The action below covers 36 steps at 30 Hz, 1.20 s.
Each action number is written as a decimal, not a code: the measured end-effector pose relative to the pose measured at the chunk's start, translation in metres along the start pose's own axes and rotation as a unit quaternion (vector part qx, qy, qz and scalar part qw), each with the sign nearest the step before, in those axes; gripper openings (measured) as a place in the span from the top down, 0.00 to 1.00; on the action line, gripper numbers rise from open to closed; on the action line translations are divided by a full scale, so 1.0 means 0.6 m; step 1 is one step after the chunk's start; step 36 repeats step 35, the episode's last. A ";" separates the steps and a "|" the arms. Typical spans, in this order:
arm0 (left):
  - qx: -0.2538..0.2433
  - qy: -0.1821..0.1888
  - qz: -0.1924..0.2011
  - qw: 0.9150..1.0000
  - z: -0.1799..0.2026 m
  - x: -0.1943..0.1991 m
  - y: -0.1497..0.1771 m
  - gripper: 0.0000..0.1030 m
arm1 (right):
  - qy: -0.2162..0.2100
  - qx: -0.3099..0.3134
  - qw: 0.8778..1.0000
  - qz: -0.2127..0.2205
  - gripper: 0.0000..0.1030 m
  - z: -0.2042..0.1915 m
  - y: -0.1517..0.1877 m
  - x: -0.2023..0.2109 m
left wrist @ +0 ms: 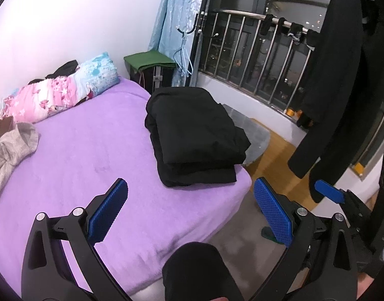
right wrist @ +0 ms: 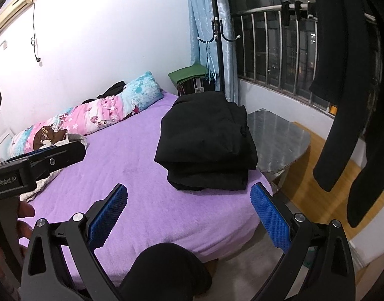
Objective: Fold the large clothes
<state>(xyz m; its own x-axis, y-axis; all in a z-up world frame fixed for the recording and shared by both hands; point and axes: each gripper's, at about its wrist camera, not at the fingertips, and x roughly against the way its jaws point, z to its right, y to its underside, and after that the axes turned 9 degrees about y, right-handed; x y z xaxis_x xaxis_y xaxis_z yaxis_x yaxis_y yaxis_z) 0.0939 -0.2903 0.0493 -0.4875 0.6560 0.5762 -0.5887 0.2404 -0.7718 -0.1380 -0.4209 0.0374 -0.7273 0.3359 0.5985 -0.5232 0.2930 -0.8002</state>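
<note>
A folded stack of black clothes lies on the purple bed near its right edge; it also shows in the right wrist view. My left gripper is open and empty, held above the bed's near edge. My right gripper is open and empty at the same near edge; one of its blue fingers shows at the right of the left wrist view. A black garment hangs at the right, beside the window. A grey garment lies crumpled at the bed's left.
A floral quilt lies along the wall at the bed's far side. A small grey table stands beside the bed, with wooden floor beyond. A barred window, blue curtain and green-topped stand are behind. A black knee is near the front.
</note>
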 end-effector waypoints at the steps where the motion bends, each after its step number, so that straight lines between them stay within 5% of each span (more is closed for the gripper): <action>1: -0.001 0.000 -0.001 1.000 0.000 0.000 0.000 0.06 | -0.003 0.000 1.000 -0.001 0.06 0.000 0.000 0.000; 36: -0.004 -0.010 -0.002 1.000 0.005 0.001 0.001 0.06 | -0.008 0.005 1.000 0.000 0.06 0.001 -0.008 0.001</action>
